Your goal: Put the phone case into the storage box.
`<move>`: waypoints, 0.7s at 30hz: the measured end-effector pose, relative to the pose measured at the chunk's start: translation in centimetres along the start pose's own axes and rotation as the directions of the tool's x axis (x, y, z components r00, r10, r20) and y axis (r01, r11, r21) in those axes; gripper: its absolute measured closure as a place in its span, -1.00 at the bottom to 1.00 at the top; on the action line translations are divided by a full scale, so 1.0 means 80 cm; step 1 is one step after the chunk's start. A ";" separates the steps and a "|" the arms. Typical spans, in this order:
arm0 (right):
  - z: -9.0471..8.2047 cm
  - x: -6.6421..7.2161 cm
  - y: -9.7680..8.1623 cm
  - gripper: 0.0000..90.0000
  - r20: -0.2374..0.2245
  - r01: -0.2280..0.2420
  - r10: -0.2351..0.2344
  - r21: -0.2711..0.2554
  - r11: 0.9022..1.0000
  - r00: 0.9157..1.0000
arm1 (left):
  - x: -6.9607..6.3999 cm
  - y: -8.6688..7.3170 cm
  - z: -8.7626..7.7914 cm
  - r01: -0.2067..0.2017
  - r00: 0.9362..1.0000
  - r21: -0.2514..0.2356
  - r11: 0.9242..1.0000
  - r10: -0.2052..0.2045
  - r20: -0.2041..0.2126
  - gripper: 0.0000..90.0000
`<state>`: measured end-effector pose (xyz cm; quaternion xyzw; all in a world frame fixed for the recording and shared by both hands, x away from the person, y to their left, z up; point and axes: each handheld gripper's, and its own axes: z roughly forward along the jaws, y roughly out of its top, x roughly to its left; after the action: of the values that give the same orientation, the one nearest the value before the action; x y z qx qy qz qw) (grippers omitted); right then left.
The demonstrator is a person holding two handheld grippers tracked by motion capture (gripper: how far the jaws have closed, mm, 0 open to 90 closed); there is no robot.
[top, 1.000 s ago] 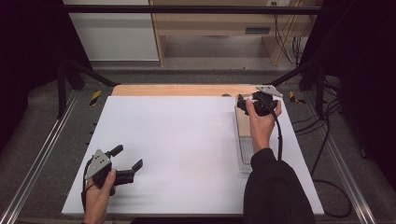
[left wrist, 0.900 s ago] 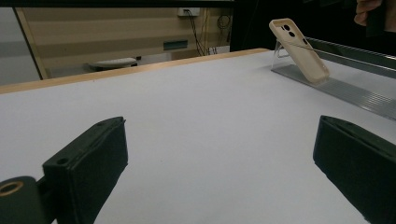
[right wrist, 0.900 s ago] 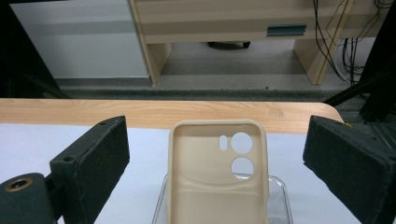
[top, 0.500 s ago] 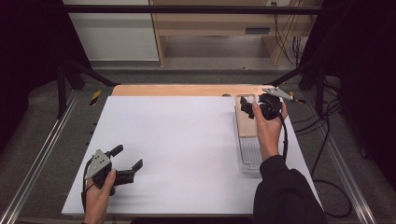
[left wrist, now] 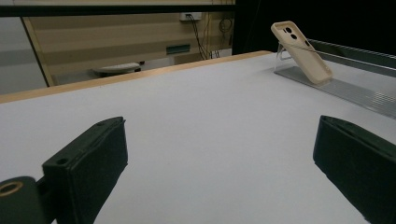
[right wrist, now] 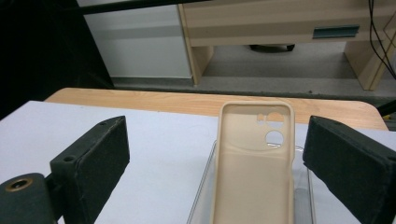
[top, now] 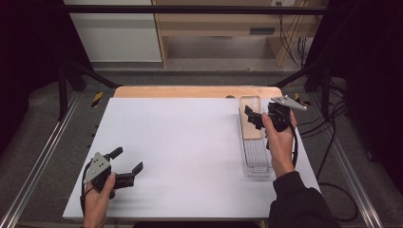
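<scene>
A beige phone case leans upright, inner side facing me, at the far end of a clear ribbed rack on the right of the white table. My right gripper hovers over that end, open. In the right gripper view the case stands between the wide-apart jaws of that gripper, touching neither. My left gripper rests near the front left corner, open and holding nothing. From the left gripper view the case and rack lie far off to the right.
A wooden strip borders the table's far edge. Metal rails run along both sides, and cables trail on the floor at the right. Shelving and a cabinet stand beyond the table.
My right gripper has drawn back a little toward the person, and the beige case now shows standing in the rack beyond its jaws. The left gripper has not moved.
</scene>
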<state>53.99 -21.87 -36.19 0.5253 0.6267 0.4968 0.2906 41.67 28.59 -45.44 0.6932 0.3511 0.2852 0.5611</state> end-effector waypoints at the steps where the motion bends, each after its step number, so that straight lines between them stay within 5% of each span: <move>1: -0.004 -0.001 -0.001 -0.83 -0.009 0.000 0.000 -0.003 1.000 1.000 | -0.001 0.000 -0.001 -0.011 1.000 0.001 1.000 0.011 -0.001 -0.94; 7: -0.024 -0.009 -0.013 -0.83 -0.031 -0.013 0.013 -0.012 1.000 0.999 | -0.001 0.000 -0.019 -0.042 0.999 -0.026 0.999 0.042 -0.017 -0.96; 21: -0.048 -0.018 -0.037 -0.84 -0.040 0.004 -0.004 -0.015 1.000 0.999 | 0.006 -0.001 -0.026 -0.011 1.000 -0.044 0.999 0.010 -0.028 -0.97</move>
<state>49.85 -24.30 -37.84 0.5118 0.6296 0.5115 0.2829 40.31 30.15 -45.08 0.6784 0.3486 0.3054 0.5701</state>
